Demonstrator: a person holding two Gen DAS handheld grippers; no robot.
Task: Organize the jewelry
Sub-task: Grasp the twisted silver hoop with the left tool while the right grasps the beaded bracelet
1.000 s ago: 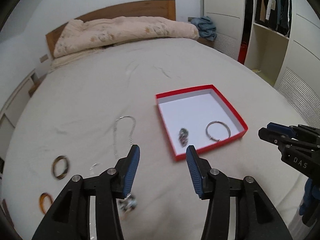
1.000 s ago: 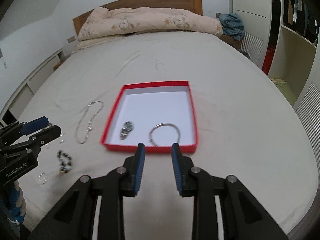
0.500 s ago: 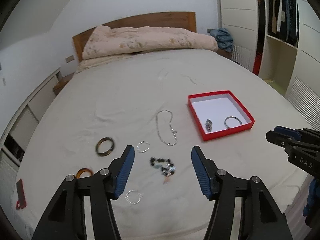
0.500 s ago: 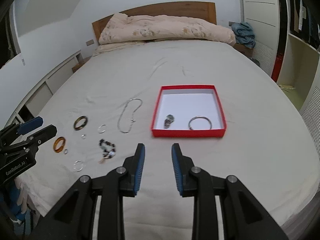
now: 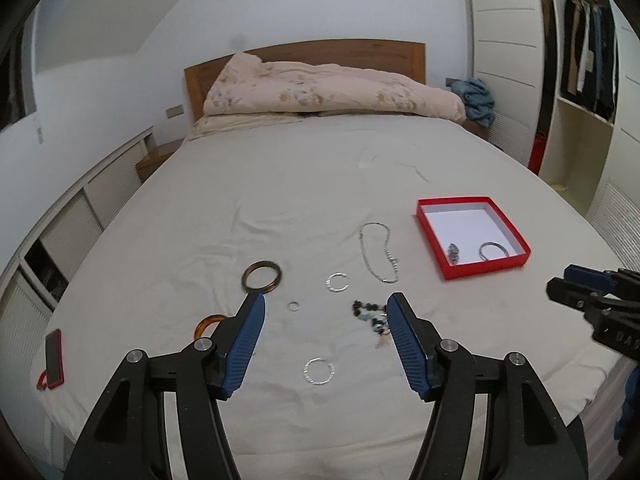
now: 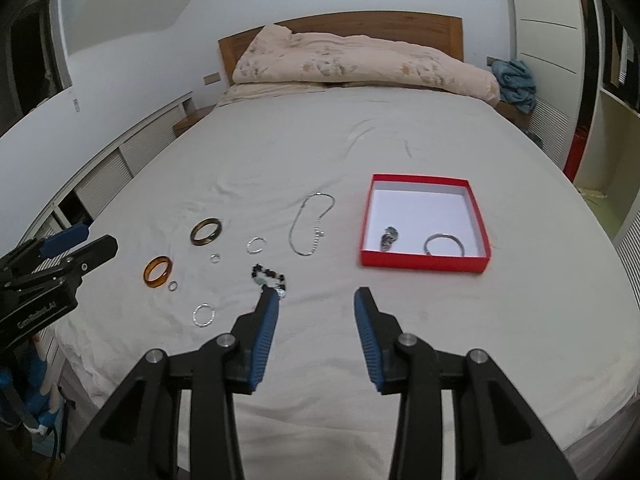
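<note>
Both tongs (image 5: 325,320) (image 6: 316,308) opening, empty.

Both wrist cameras look forward and downward over the wide beige bed (image 5: 304,184), from above its near edge. They stand side by side, the left one more to the left. Both views share the shallow red cardboard box (image 5: 486,266) (image 6: 424,262) and the wooden headboard (image 6: 340,24).

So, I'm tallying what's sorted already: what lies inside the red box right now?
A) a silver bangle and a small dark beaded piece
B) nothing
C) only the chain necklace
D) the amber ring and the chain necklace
A: the red box holds a silver bangle and a small dark beaded piece.
</note>
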